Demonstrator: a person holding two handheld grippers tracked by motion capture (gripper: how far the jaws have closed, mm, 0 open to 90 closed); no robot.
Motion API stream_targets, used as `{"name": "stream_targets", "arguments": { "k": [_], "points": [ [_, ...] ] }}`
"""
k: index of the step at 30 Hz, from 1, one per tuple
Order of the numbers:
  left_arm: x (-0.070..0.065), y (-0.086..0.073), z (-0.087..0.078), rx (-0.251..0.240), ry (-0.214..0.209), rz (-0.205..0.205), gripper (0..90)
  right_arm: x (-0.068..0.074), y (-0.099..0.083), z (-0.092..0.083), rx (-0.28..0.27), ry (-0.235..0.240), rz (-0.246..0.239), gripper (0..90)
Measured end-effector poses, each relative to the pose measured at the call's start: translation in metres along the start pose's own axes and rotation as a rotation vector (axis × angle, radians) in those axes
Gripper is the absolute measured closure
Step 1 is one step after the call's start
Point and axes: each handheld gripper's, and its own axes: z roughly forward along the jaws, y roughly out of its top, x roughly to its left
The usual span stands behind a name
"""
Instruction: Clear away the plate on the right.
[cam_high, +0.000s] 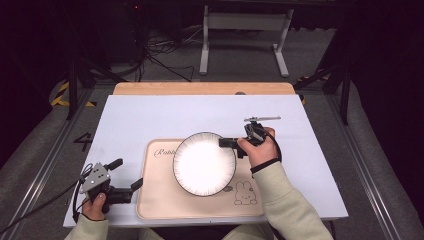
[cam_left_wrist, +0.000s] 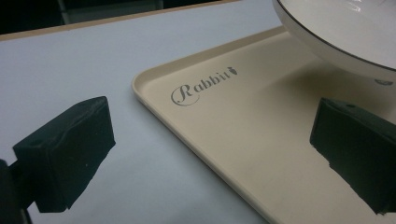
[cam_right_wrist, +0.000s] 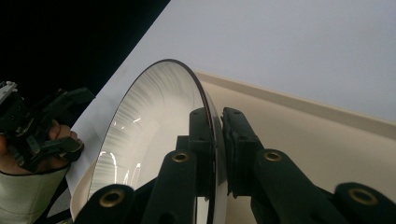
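Right claw (cam_high: 231, 142), jaws clamped on the rim of the white plate (cam_high: 204, 163) at its right edge; rim pinched between both black pads, as seen in the right gripper view (cam_right_wrist: 215, 140). Plate tilted, lifted above the beige tray (cam_high: 165, 200), over the tray's centre. Left claw (cam_high: 125, 176), jaws spread wide and holding nothing, just left of the tray's near corner, above the white desk (cam_high: 130, 120). Lettering "Rabbit" (cam_left_wrist: 198, 88) printed on the tray's far left part, beside the plate.
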Motion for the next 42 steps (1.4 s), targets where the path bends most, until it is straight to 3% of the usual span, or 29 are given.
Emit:
{"name": "stream_targets", "arguments": {
  "k": [18,29,38,42],
  "points": [
    [0.000,0.000,0.000,0.001,0.000,-0.002,0.3,-0.003,-0.007,0.019,0.084,0.004,0.020,83.1],
    [0.000,0.000,0.000,0.001,0.000,-0.002,0.3,-0.006,-0.011,0.025,0.105,-0.008,0.029,82.7],
    [0.000,0.000,0.000,0.001,0.000,-0.003,0.3,-0.005,-0.011,0.026,0.108,-0.030,0.007,82.9],
    [0.000,0.000,0.000,0.004,-0.001,-0.002,0.3,-0.006,-0.010,0.028,0.107,-0.027,-0.031,83.1]
  ]
}}
